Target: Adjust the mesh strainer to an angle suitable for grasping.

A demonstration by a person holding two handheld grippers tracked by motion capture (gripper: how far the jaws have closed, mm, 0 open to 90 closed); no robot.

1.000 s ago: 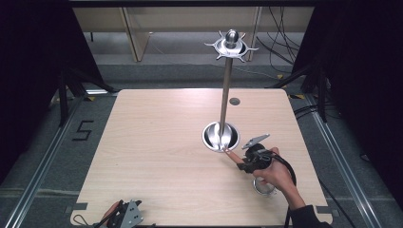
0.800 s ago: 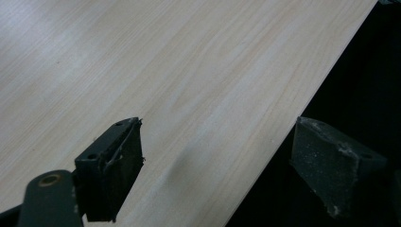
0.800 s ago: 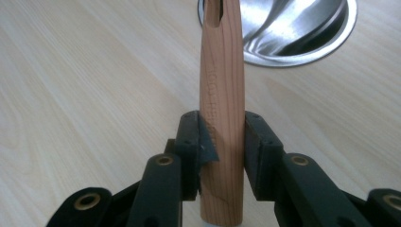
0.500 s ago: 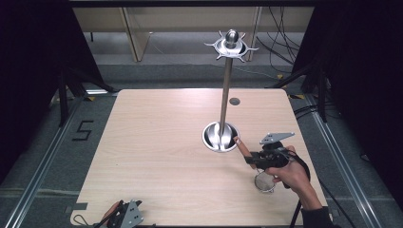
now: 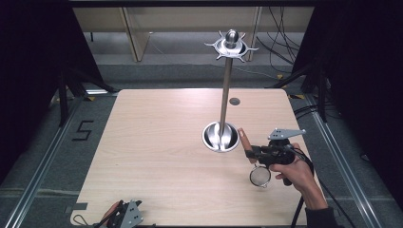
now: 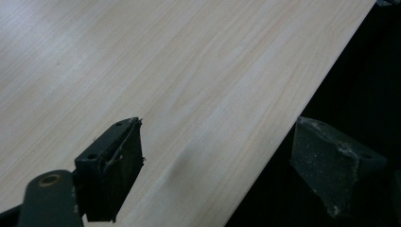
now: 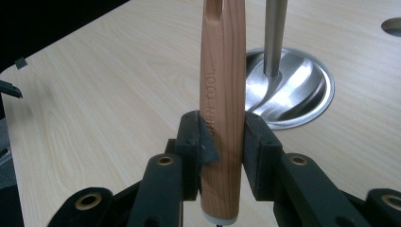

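A steel stand rises from a round dish-shaped base (image 5: 220,137) at the table's middle right, with a tall pole (image 5: 226,90) and a hooked crown (image 5: 231,45). Just right of the base, my right gripper (image 5: 252,153) is shut on the wooden handle (image 5: 244,140) of a small mesh strainer (image 5: 260,176), whose round mesh head hangs near the hand. In the right gripper view the handle (image 7: 222,94) stands upright between the pads of the right gripper (image 7: 222,142), with the base (image 7: 293,94) behind. My left gripper (image 5: 121,213) lies at the table's front edge; its jaws (image 6: 222,175) stand wide apart, holding nothing.
The pale wooden table (image 5: 157,142) has a small round hole (image 5: 234,101) behind the stand. Cables (image 5: 309,111) run along the floor at the right. A "5" mark (image 5: 81,130) sits on the floor at the left. Dark curtains flank both sides.
The right hand has moved to the right and a little up with the strainer, drawing the handle away from the stand's base. The left gripper has stayed put.
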